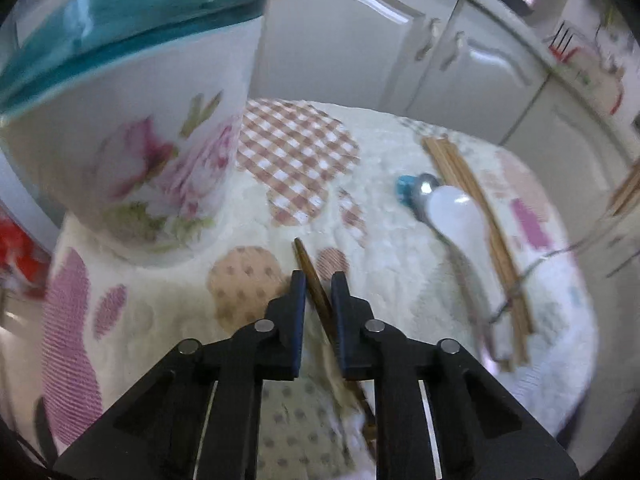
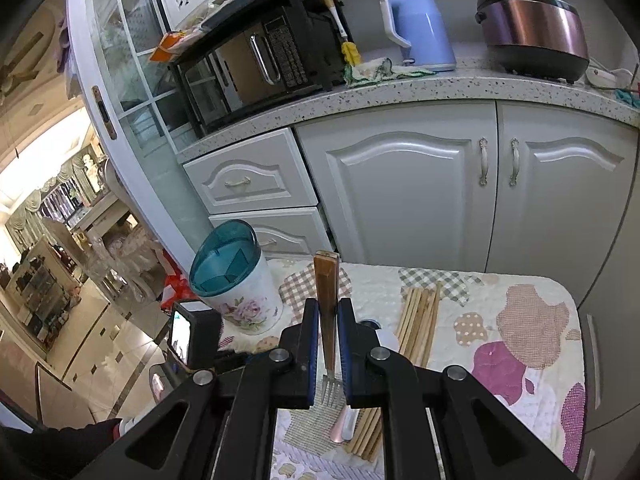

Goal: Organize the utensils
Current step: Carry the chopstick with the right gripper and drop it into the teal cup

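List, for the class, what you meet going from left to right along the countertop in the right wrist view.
Microwave → yellow brush → blue kettle → rice cooker.

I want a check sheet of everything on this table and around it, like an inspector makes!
Surface: small table under a patchwork cloth.
Job's things: flowered holder with teal divided top, upright at the table's left; chopstick bundle lying flat; white spoon and metal spoon beside it.
Clutter: nothing seen on the cloth.
Grippers: left gripper has jaws around a brown stick, tip out front; right gripper holds a fork upright, wooden handle up, tines down.
Cables: thin wire across the chopsticks.
Surroundings: white cabinets, microwave, blue kettle, rice cooker on the counter.
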The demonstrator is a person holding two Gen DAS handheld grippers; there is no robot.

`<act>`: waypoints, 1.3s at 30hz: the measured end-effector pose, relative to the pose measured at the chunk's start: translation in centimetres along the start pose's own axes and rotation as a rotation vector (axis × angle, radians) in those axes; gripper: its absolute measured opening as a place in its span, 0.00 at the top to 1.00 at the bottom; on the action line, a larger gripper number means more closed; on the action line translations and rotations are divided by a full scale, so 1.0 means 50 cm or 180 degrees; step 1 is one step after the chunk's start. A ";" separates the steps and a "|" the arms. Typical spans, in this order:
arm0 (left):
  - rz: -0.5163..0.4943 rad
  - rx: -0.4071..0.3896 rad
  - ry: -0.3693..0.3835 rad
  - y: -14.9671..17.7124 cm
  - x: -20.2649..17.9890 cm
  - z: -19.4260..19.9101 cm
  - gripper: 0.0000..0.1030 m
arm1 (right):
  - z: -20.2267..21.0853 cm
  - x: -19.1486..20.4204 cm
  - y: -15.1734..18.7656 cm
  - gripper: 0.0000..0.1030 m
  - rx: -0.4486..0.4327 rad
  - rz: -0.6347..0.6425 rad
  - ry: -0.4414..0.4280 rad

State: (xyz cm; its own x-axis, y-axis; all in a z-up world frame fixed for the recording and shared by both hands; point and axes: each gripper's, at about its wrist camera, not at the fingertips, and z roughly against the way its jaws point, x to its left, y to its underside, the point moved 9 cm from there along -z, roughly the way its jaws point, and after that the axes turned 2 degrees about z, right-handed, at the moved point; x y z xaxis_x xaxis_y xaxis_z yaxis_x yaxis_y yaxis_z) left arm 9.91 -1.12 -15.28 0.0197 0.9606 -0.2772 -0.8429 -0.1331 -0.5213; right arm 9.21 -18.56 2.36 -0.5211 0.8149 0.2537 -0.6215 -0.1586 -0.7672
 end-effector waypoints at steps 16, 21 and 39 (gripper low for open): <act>-0.0050 -0.0940 0.0595 -0.097 0.034 0.384 0.94 | 0.022 0.115 -0.117 0.92 -0.0266 0.0257 -0.0242; -0.0070 -0.1328 0.0396 -0.197 0.064 0.459 0.94 | 0.003 0.173 -0.201 0.92 -0.0386 0.0395 -0.0311; 0.0099 -0.1297 -0.0301 -0.296 0.192 0.304 0.94 | -0.253 0.269 -0.286 0.92 -0.0244 0.0518 -0.0290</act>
State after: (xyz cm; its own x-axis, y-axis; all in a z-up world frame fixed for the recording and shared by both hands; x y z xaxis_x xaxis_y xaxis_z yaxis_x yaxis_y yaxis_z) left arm 14.38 13.78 2.06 -0.0678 0.9703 -0.2324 -0.5602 -0.2297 -0.7958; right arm 18.50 1.71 9.31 -0.6640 0.7277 0.1721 -0.4802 -0.2385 -0.8441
